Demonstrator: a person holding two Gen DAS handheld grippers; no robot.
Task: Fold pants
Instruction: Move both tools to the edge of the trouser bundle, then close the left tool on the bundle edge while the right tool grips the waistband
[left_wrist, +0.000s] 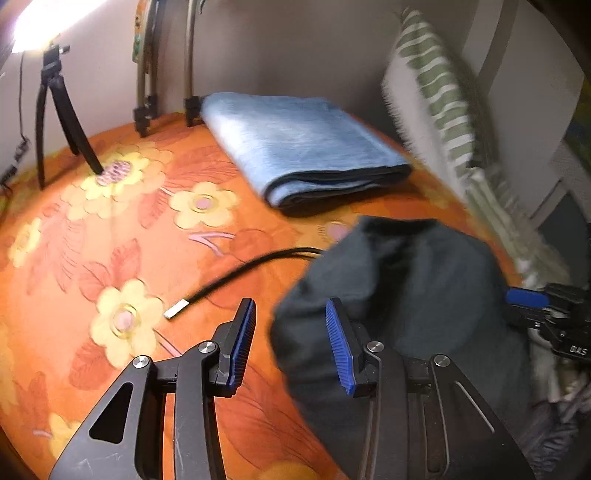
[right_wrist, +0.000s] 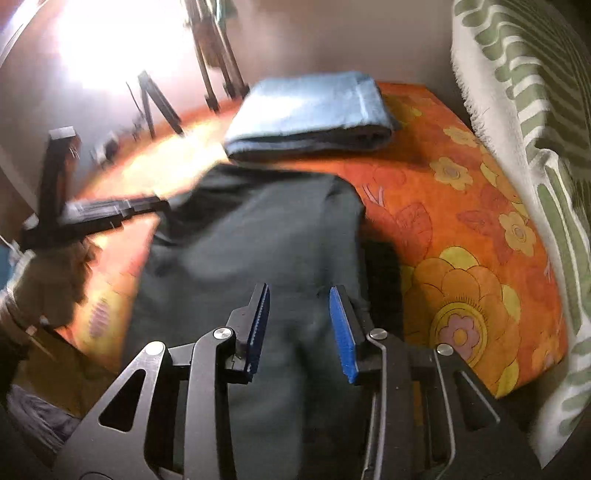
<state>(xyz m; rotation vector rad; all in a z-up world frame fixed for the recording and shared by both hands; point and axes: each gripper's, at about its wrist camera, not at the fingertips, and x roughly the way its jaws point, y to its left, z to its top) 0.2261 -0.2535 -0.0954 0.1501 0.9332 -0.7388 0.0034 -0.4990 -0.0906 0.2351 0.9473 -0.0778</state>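
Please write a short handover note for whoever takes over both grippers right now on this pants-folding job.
Left gripper: open, nothing between its jaws, just left of the dark pants.
Right gripper: open, above the dark pants, not gripping them.
Pants lie in a bundle on the orange floral cloth, near a folded blue garment at the back.
Done: blue piece looks folded.
Left: dark pants seem partly folded; check, tidy and finish.

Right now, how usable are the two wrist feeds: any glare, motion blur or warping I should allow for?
Left wrist: lamp glare top left, the dark grey pants softly smeared, the folded light-blue towel fairly sharp. Right wrist: heavy glare washes out the upper left, motion blur smears the pants and the left gripper. Both views bend the orange floral cover at the edges.
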